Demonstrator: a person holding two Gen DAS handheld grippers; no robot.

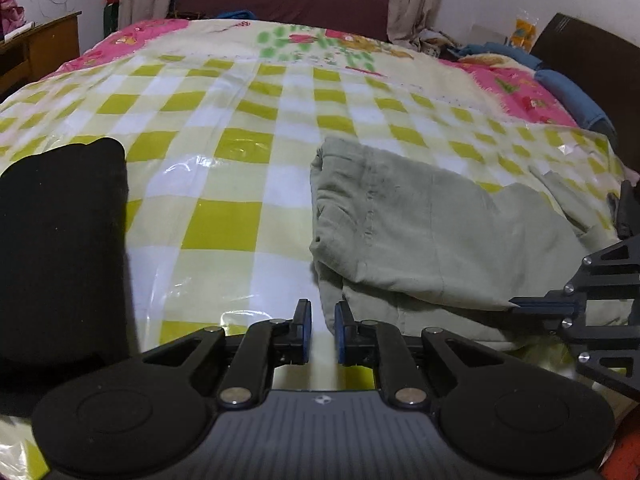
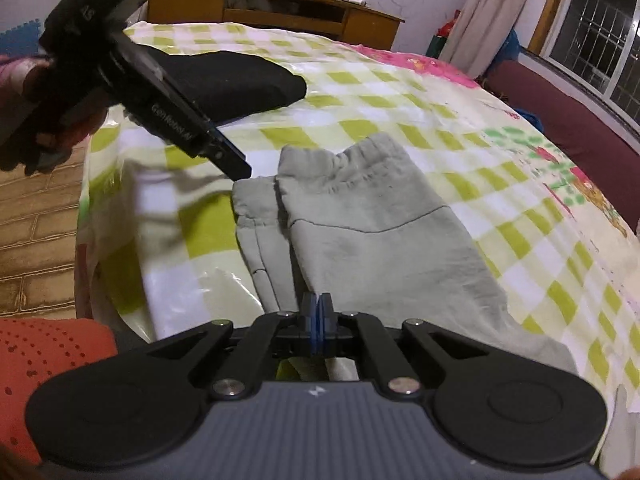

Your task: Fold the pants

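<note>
Grey-green pants [image 1: 416, 232] lie partly folded on the checked bed cover [image 1: 224, 216]; in the right wrist view the pants [image 2: 372, 236] show their gathered waistband at the far end. My left gripper [image 1: 323, 332] is open and empty, at the pants' left edge near the bed's front. My right gripper [image 2: 316, 320] is shut, with no cloth visible between its pads, above the near edge of the pants. It also shows at the right of the left wrist view [image 1: 560, 308]. The left gripper also shows at upper left in the right wrist view [image 2: 236, 168].
A folded black garment [image 1: 60, 240] lies on the bed to the left, also seen in the right wrist view [image 2: 236, 84]. A wooden desk [image 2: 280, 8] stands beyond the bed. Brick-pattern floor [image 2: 36, 232] lies beside it. Blue clothes [image 1: 560, 80] lie at the far right.
</note>
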